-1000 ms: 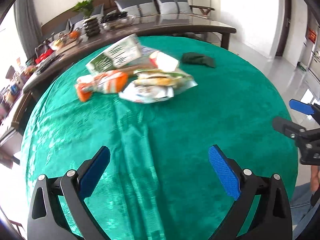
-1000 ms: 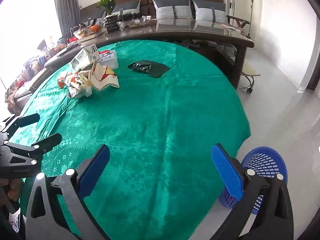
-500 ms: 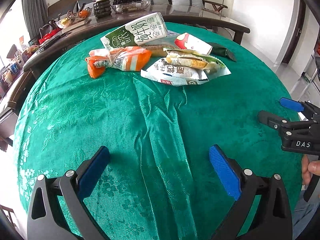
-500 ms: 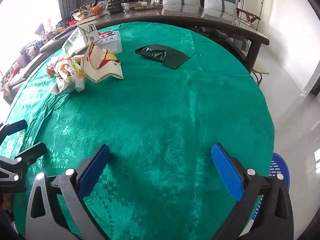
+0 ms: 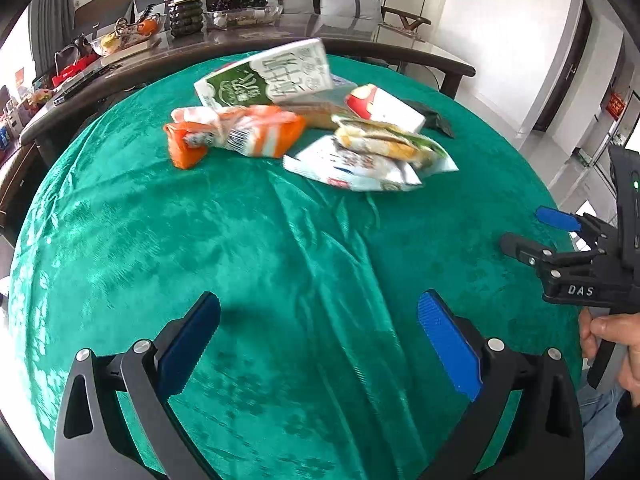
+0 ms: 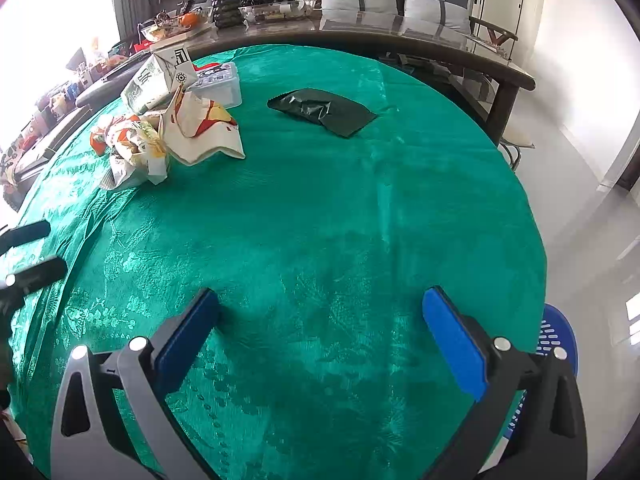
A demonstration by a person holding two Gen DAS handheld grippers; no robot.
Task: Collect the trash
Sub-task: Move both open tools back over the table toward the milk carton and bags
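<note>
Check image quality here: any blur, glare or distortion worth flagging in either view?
Left wrist: motion blur smears the milk carton print; the fisheye bows the green tablecloth. Right wrist: window blown out at left, black bag sharp.

We're looking at a bright green tablecloth (image 6: 360,220) with a tone-on-tone leafy floral pattern woven in. The milk carton (image 5: 266,76) is showing dark green and white with big dark lettering. Next to it the snack bag (image 5: 240,132) is glowing orange with white patches and a barcode stripe. The wrapper (image 5: 352,166) in front is looking white with red and grey print, and the paper bag (image 6: 204,128) is reading cream with red and yellow shapes. A flat pouch (image 6: 324,112) is sitting dark green, nearly black. Both grippers are showing blue pads (image 5: 448,340) on black frames, and the basket (image 6: 558,336) on the floor is looking blue too.
</note>
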